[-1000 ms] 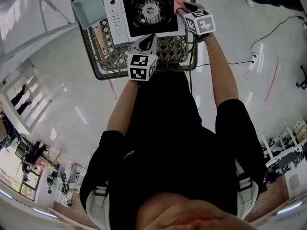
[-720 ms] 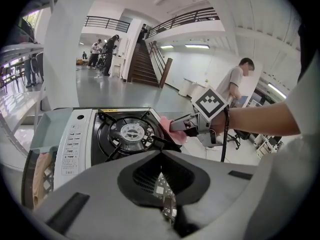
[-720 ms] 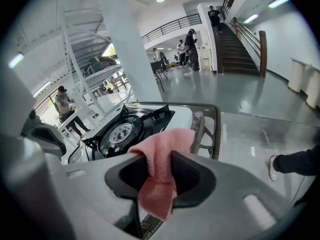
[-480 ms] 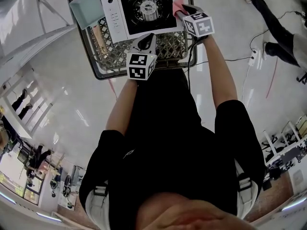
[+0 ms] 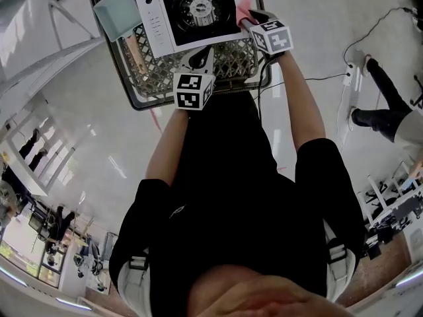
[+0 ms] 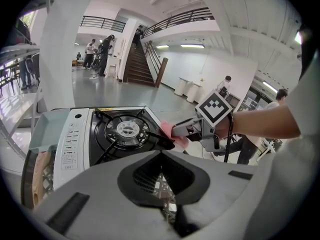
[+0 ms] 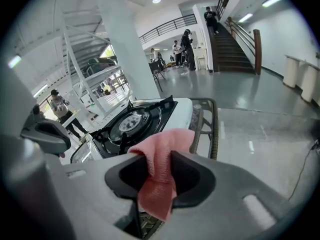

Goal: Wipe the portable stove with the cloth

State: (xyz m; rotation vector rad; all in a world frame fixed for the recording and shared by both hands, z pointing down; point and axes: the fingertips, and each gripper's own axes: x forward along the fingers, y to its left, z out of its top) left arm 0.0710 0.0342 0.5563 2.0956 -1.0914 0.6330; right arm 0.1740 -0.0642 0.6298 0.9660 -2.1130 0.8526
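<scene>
The white portable stove (image 5: 158,18), with a black burner well, lies on a wire mesh table (image 5: 152,81) at the top of the head view. My right gripper (image 5: 250,18) is shut on a pink cloth (image 5: 243,7) at the stove's right edge. In the right gripper view the cloth (image 7: 160,179) hangs between the closed jaws of the right gripper (image 7: 159,156), just short of the stove (image 7: 135,121). My left gripper (image 5: 206,50) hovers at the stove's near edge, shut and empty. From the left gripper (image 6: 161,154), the stove (image 6: 115,131) and the cloth (image 6: 180,141) lie ahead.
A pale teal pad (image 5: 115,15) lies at the stove's left, and a tan object (image 5: 132,45) sits below the mesh. A cable (image 5: 317,81) runs over the glossy floor. A person's legs (image 5: 380,104) are at the right. Other people stand far off by a staircase (image 6: 140,69).
The right gripper and cloth stay at the stove's right edge, shifted only slightly toward me. The left gripper holds still. A person has walked across the floor at the right.
</scene>
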